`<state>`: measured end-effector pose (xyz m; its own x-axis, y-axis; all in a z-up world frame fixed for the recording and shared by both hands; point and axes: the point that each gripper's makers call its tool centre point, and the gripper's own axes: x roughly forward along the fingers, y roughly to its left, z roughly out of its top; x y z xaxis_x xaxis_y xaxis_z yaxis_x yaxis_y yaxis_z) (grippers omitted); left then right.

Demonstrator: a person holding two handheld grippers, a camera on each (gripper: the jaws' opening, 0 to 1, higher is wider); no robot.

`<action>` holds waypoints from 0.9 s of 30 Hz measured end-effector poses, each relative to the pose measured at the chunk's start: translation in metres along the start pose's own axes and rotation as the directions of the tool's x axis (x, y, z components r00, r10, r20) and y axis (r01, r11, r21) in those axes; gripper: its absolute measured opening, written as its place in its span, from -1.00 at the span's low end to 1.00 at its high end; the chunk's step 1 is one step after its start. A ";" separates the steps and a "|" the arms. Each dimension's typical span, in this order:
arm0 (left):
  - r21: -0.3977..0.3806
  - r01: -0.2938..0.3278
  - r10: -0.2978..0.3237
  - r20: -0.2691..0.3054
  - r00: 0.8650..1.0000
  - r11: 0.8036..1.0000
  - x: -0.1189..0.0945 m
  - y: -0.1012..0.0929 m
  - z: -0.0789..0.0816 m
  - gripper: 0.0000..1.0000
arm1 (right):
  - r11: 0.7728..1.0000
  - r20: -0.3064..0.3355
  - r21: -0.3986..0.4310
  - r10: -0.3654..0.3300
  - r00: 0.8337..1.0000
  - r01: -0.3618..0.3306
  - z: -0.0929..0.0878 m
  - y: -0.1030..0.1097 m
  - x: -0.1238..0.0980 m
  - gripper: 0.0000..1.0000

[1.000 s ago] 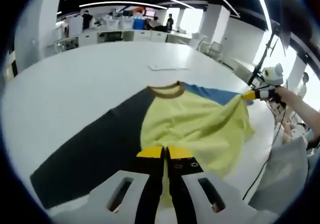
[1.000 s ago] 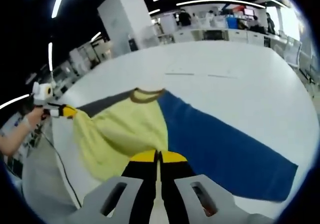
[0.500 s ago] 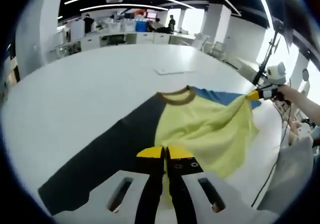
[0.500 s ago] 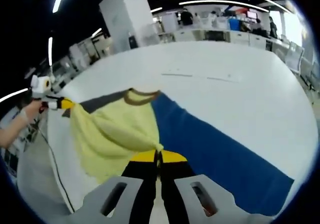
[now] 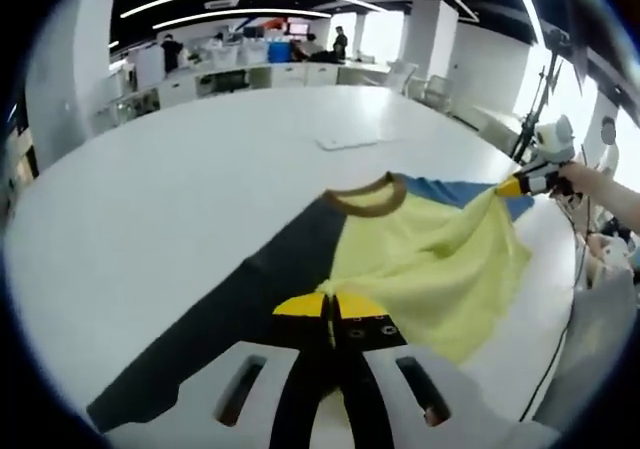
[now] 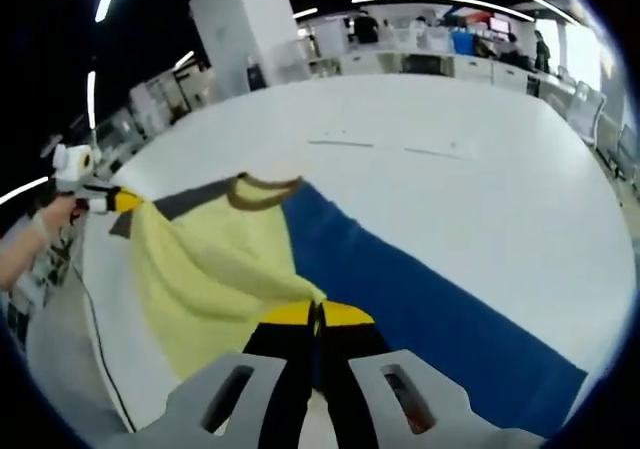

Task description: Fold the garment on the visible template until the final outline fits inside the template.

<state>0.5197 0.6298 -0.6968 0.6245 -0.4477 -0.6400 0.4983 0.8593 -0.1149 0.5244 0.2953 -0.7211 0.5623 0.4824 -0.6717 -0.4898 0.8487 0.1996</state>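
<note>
The garment has a yellow body (image 5: 430,259), a brown collar (image 5: 366,195), a dark grey sleeve (image 5: 220,319) and a blue sleeve (image 6: 430,294). It lies on the white table (image 5: 180,179) with its hem lifted. My left gripper (image 5: 330,309) is shut on one corner of the yellow hem, and shows again as the left gripper (image 6: 112,201) far left in the right gripper view. My right gripper (image 6: 317,314) is shut on the other hem corner, and shows again as the right gripper (image 5: 515,184). The yellow cloth (image 6: 210,269) spans between them. The collar (image 6: 262,187) rests on the table.
A thin flat white sheet (image 5: 346,142) lies on the table beyond the collar. A person's hand (image 5: 590,184) holds the far gripper, and a black cable (image 6: 100,339) hangs off the table edge. Desks and people stand far behind.
Both views have shifted a little with the hands. The yellow hem now stretches tauter between the two grippers, and the collar sits slightly further off. Both grips are unchanged.
</note>
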 end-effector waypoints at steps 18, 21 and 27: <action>0.025 -0.023 0.025 -0.104 0.994 0.999 0.028 0.021 -0.025 -1.00 | 1.000 -0.061 0.006 -0.029 0.998 0.029 -0.015 -0.012 0.022 -0.97; 0.016 -0.024 0.026 -0.105 0.994 1.000 0.030 0.022 -0.027 -1.00 | 1.000 -0.069 0.004 -0.030 0.997 0.030 -0.017 -0.012 0.024 -0.97; 0.018 -0.020 0.022 -0.124 0.992 1.000 0.034 0.022 -0.031 -1.00 | 0.999 -0.082 0.005 -0.033 0.996 0.034 -0.021 -0.014 0.028 -0.97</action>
<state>0.5336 0.6414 -0.7451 0.5554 -0.3947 -0.7319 0.4966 0.8634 -0.0888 0.5333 0.2923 -0.7579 0.5216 0.4344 -0.7343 -0.4672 0.8656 0.1801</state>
